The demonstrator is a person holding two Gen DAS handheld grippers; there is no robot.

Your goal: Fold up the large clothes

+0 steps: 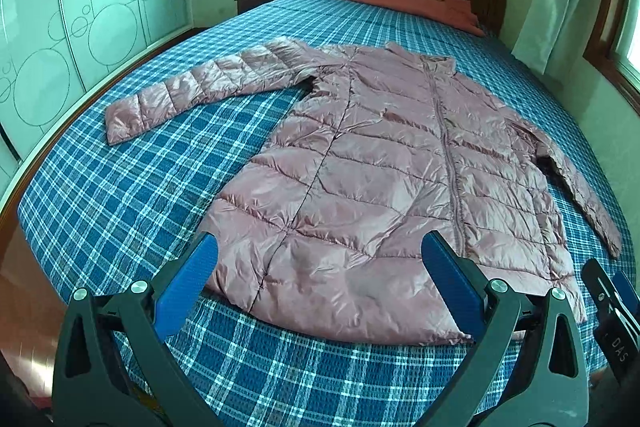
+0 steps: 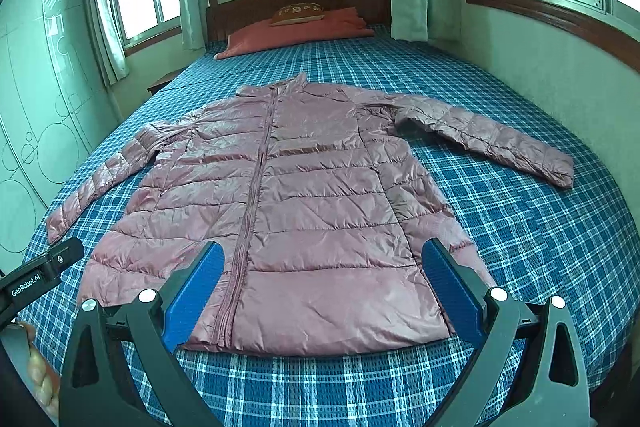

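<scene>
Both tools (image 1: 320, 259) (image 2: 324, 267) gape; jacket (image 1: 384, 179) flat.

My 2 wrist cameras sit low at the foot edge of the bed (image 1: 100, 187), both facing its headboard (image 2: 304, 1) end. The left one looks from the foot's left side, angled rightward; the right one from nearer the middle, straight on. Both are close and share the spread jacket (image 1: 380, 167) and the pillow (image 2: 296, 33).
</scene>
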